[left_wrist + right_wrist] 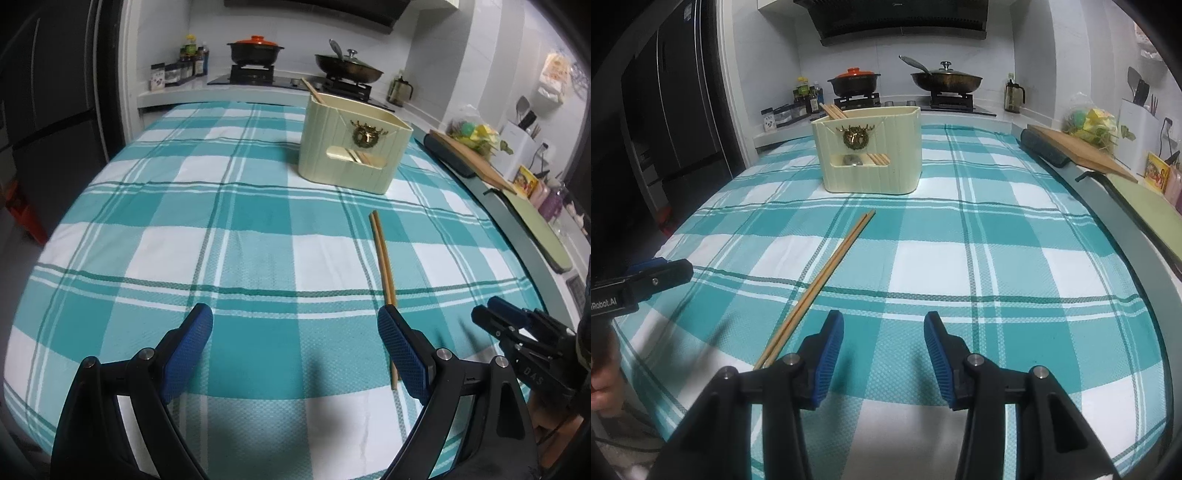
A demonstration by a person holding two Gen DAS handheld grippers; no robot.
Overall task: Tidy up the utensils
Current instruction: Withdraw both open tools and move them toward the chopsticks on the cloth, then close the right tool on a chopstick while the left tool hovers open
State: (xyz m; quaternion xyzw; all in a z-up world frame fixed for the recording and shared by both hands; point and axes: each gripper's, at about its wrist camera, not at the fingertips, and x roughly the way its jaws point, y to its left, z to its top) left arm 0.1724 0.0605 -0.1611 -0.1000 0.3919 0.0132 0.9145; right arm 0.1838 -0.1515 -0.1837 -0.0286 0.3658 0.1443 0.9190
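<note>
Chopsticks: loose pair lying on the checked surface, near of the cream holder, which already has some.
Handling: probably light, stiff, smooth; likely to roll apart. Best taken mid-length, both together.
Left tool: open, empty.
Right tool: open, empty.
Writing: "Robot.AI", "DAS" on tool bodies.

Chopsticks flat on checked cloth; cream holder beyond; jaws wide apart.
</note>
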